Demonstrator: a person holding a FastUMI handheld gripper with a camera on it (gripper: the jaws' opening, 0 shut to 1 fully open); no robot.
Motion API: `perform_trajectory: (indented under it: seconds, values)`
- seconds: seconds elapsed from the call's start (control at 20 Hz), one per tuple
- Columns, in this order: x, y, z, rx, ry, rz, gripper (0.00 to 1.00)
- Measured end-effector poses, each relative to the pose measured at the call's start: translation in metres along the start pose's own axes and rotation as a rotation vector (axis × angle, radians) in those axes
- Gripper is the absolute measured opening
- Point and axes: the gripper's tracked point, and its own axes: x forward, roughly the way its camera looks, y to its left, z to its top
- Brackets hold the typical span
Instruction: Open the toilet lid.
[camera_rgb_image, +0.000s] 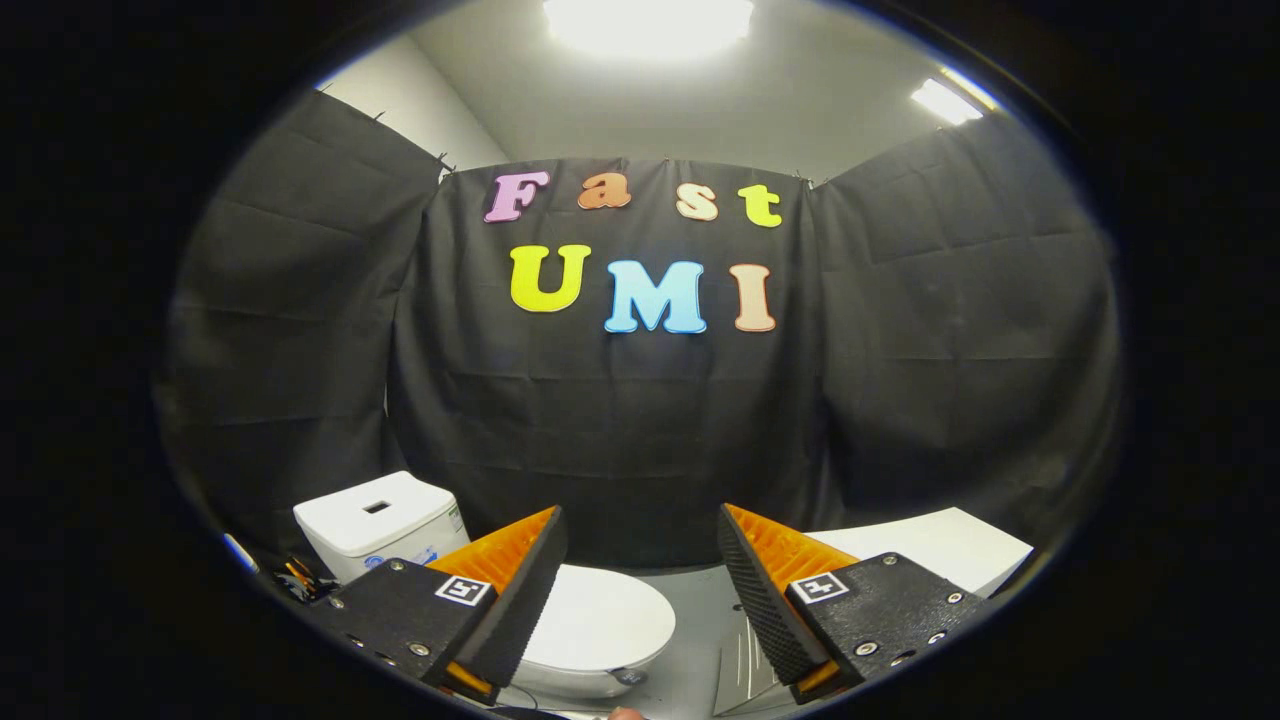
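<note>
Gripper (642, 575) hanging high and back, fingers (520, 590) spread wide and gripping nothing — likely held apart for the approach. Toilet lid (600, 620) lying flat and closed, below the gap, partly behind the left finger. Tank (380, 520) standing beyond that finger. White counter (950, 545) sitting beyond the right finger.

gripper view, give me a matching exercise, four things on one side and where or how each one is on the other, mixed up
Things:
1. toilet lid
2. toilet tank
3. gripper
4. white board

Places or states:
A. open, nothing between the fingers
B. closed, down over the bowl, just ahead of the fingers
C. beyond the right finger, by the black cloth
D. behind the bowl, beyond the left finger, with a button on top

Pairs: 1-B, 2-D, 3-A, 4-C
</note>
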Motion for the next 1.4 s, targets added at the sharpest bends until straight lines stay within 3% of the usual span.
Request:
perform_trajectory:
  seconds: [0.55, 1.4]
  values:
    - [0.012, -0.005, -0.029, 0.181, -0.035, -0.013, 0.93]
    - [0.028, -0.014, -0.17, 0.342, 0.267, -0.073, 0.96]
